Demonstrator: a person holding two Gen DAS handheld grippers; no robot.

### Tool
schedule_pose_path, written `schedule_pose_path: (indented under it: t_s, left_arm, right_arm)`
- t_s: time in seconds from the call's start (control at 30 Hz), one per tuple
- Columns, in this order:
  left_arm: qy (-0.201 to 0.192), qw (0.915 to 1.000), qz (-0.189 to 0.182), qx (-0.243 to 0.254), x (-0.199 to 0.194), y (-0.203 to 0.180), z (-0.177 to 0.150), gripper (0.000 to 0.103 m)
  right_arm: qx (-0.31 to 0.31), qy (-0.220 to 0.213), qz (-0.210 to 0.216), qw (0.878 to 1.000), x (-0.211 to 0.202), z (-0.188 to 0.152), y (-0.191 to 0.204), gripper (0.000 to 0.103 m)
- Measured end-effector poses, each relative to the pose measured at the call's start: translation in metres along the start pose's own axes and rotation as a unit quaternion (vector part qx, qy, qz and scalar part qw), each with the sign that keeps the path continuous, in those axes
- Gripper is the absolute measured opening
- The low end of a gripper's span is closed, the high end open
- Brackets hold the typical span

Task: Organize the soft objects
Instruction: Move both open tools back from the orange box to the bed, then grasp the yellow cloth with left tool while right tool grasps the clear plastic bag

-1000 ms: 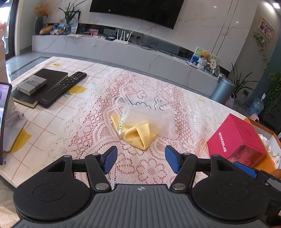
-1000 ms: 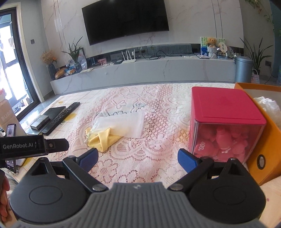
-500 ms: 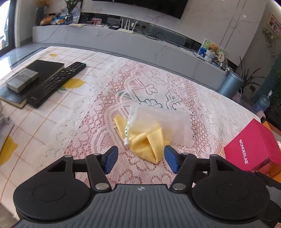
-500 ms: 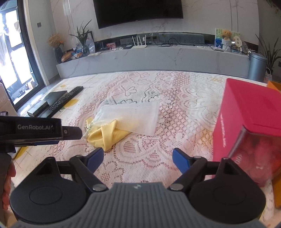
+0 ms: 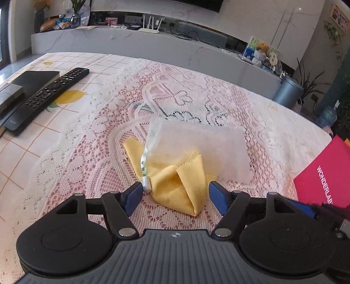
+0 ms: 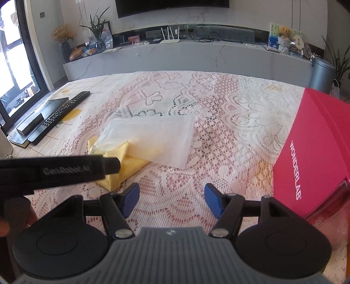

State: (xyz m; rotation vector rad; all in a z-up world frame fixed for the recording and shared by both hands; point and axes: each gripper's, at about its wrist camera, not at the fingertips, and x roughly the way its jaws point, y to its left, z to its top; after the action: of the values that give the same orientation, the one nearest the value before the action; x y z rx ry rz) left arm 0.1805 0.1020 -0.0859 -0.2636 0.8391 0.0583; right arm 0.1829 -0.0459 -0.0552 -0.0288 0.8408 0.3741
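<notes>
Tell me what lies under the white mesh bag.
A folded yellow cloth sticks out from beneath the white mesh bag, on the lace tablecloth. How far it extends underneath is hidden.

A lace cloth [image 5: 91, 139] covers the table [image 5: 24, 150], whose tiled top shows lemon prints. At the table's left side lies a black remote control [image 5: 47, 99], just beside a flat black box [image 5: 36, 79] with a small grey box [image 5: 8, 94] resting on it. A red box [image 6: 315, 150] marked WONDERLAB stands at the right. Beyond the table runs a long grey marble ledge [image 6: 196, 56] carrying a white router [image 6: 169, 40], cables, a teddy bear [image 6: 284, 31], a potted plant [image 6: 97, 28] and a vase of dried flowers [image 6: 63, 40]. A dark television [image 6: 172, 6] hangs above. A grey bin [image 6: 321, 75] stands on the floor at the right.
</notes>
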Motion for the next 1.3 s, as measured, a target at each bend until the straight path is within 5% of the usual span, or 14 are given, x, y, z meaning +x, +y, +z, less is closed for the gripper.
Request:
schedule_pose_path:
  t_s: [0.2,0.3,0.37,0.6,0.77,1.0,1.17,1.3]
  left_arm:
    - [-0.021,0.9996,0.008,0.016,0.009,-0.001,0.001,0.071]
    - [-0.028,0.9988,0.020,0.035,0.010,-0.005,0.002,0.042]
    - [-0.029,0.9986,0.020,0.040,0.010,-0.005,0.002,0.013]
    - [-0.046,0.9972,0.029,0.051,0.001,-0.006,0.007,0.013]
    - [-0.036,0.9971,0.036,0.056,0.005,-0.001,0.008,0.013]
    - [-0.026,0.9977,0.037,0.050,0.012,0.005,0.007,0.013]
    - [-0.028,0.9977,0.037,0.048,0.011,0.005,0.006,0.013]
    - [-0.027,0.9980,0.036,0.044,0.011,0.005,0.006,0.013]
  right_arm:
    - [-0.020,-0.003,-0.010,1.000,0.008,0.008,0.004,0.065]
    - [-0.032,-0.001,-0.015,0.999,0.012,0.010,0.004,0.065]
    - [-0.037,0.001,-0.016,0.999,0.014,0.010,0.005,0.065]
    - [-0.059,-0.017,-0.014,0.998,0.020,0.023,0.007,0.068]
    - [-0.120,-0.023,-0.020,0.992,0.040,0.035,0.013,0.080]
    - [-0.162,-0.021,0.000,0.987,0.065,0.041,0.017,0.078]
    - [-0.138,-0.011,0.037,0.990,0.071,0.042,0.014,0.060]
    - [-0.147,-0.007,0.036,0.988,0.070,0.044,0.017,0.023]
